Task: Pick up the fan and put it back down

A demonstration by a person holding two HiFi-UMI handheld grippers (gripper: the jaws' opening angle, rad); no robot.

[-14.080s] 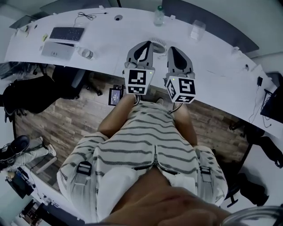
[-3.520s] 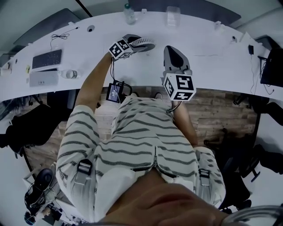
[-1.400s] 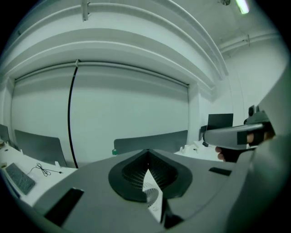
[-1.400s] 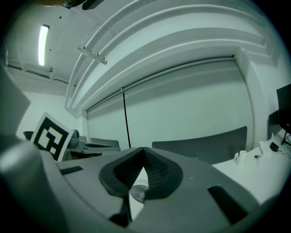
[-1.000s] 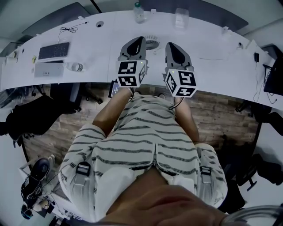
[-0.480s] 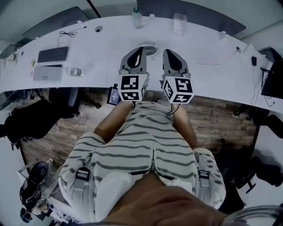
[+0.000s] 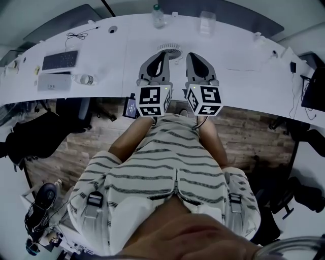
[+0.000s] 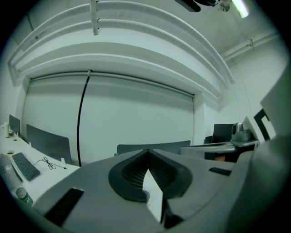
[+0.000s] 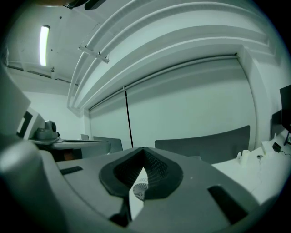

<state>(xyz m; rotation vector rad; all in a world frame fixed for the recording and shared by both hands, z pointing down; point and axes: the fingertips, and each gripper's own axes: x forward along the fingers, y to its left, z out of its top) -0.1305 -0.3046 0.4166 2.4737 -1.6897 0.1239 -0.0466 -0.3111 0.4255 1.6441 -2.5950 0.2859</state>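
Your left hand-held gripper and right hand-held gripper are closed and empty. The fan sits on the desk.

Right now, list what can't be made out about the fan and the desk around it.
- Fan: in the head view, its near side and base are hidden behind the left tongs.
- Fan, right gripper view: only a sliver of grille shows through the right tongs.
- Bottle label: too small to read in the head view.
- Keyboard keys: too small to read in the head view.
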